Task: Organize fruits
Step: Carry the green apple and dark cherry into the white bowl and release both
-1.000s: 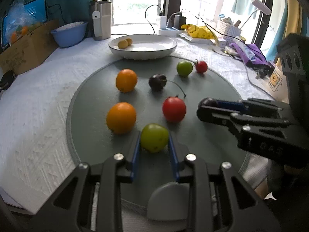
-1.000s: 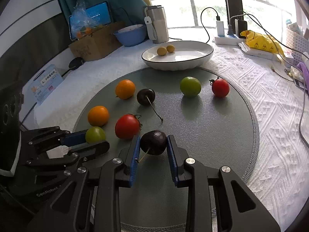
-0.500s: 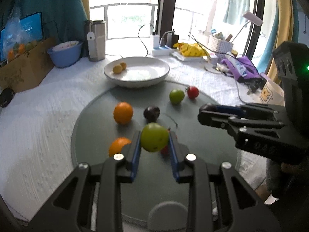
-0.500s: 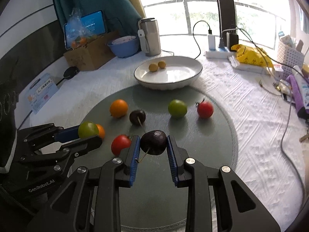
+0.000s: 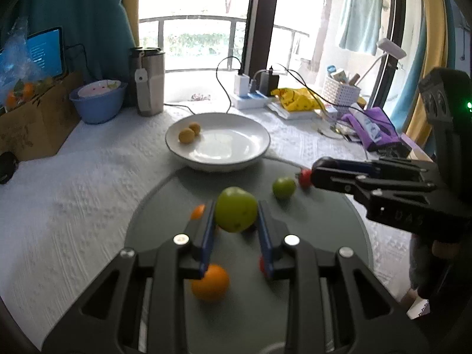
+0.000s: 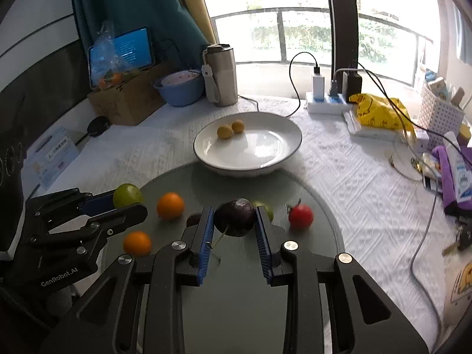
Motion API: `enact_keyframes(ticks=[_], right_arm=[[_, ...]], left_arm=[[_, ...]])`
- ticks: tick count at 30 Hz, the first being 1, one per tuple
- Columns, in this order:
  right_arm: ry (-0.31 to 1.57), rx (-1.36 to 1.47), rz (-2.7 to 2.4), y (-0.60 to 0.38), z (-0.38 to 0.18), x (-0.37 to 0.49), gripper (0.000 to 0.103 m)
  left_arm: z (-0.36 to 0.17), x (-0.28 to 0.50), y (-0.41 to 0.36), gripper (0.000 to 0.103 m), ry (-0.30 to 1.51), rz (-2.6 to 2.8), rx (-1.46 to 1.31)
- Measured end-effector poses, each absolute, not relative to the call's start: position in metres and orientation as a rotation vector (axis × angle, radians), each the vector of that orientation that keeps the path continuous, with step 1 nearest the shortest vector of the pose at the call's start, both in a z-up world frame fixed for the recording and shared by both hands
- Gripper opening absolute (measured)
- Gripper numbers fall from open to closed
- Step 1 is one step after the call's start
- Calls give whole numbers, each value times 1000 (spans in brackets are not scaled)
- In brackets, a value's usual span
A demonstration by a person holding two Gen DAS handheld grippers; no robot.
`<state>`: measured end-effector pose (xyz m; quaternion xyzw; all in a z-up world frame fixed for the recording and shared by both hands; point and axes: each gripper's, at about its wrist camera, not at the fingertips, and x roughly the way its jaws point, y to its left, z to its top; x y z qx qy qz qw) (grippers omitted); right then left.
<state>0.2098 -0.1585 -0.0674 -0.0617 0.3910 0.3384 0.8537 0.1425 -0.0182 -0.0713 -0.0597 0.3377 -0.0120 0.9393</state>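
Green fruit (image 5: 235, 213) gripped by left fingers (image 5: 208, 230), cherry (image 6: 234, 217) by right (image 6: 206, 233); grips to be held until over plate (image 5: 256, 156), upper centre.

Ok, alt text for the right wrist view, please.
The right gripper holds a dark cherry above a grey round mat scattered with oranges, a tomato and other fruit. Left of it, the left gripper holds a green fruit; a white plate with two small yellow fruits sits beyond.
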Motion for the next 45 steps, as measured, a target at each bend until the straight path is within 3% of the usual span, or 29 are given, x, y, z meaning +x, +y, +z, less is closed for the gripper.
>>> enact_keyframes(ticks=[20,45], right_arm=[[813,-187,670,-117,-65,286,30],[900,-225,675,-64,-114,385,30]], left_arm=[[-75,233,24,28,695,-88,-122],[-114,315,57,29,799,-68,-158]])
